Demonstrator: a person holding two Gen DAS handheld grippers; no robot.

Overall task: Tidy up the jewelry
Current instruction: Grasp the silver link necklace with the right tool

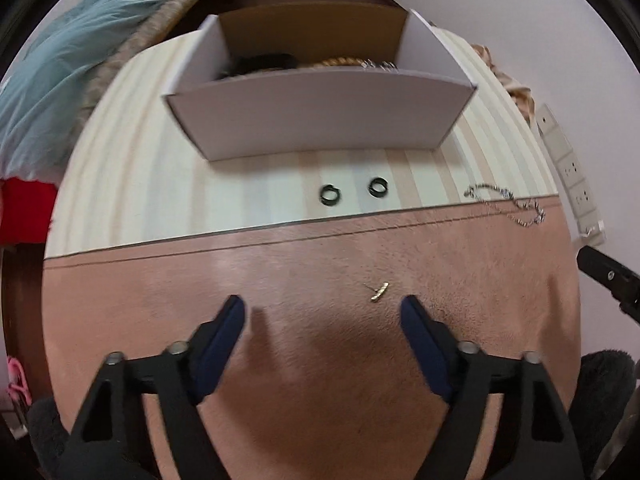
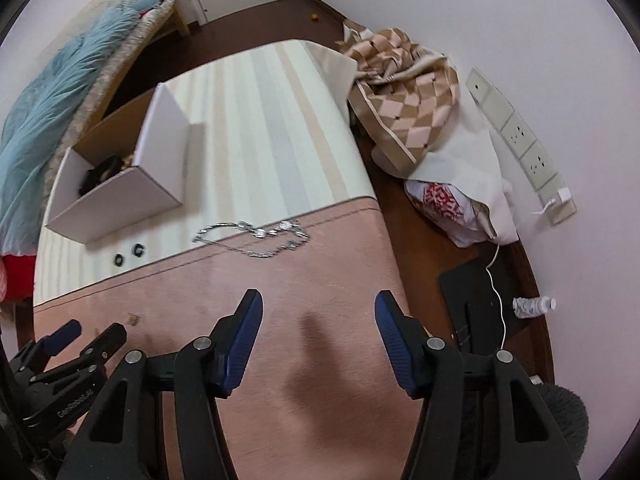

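A white cardboard box (image 1: pixel 316 116) stands open at the far side of the bed, with black and gold jewelry inside; it also shows in the right wrist view (image 2: pixel 120 196). Two black hoop earrings (image 1: pixel 352 192) lie in front of it, also seen from the right wrist (image 2: pixel 128 255). A silver chain necklace (image 1: pixel 508 204) lies to the right (image 2: pixel 256 236). A small gold earring (image 1: pixel 379 292) lies just ahead of my open left gripper (image 1: pixel 322 312). My right gripper (image 2: pixel 318 312) is open and empty, short of the necklace.
The bed has a pink blanket (image 2: pixel 280 320) and striped sheet (image 2: pixel 272 120). A teal fluffy throw (image 1: pixel 80 52) lies left. A checked cloth (image 2: pixel 404 92), a bag (image 2: pixel 452 204), wall sockets (image 2: pixel 520 136) and a bottle (image 2: pixel 534 306) lie right on the floor.
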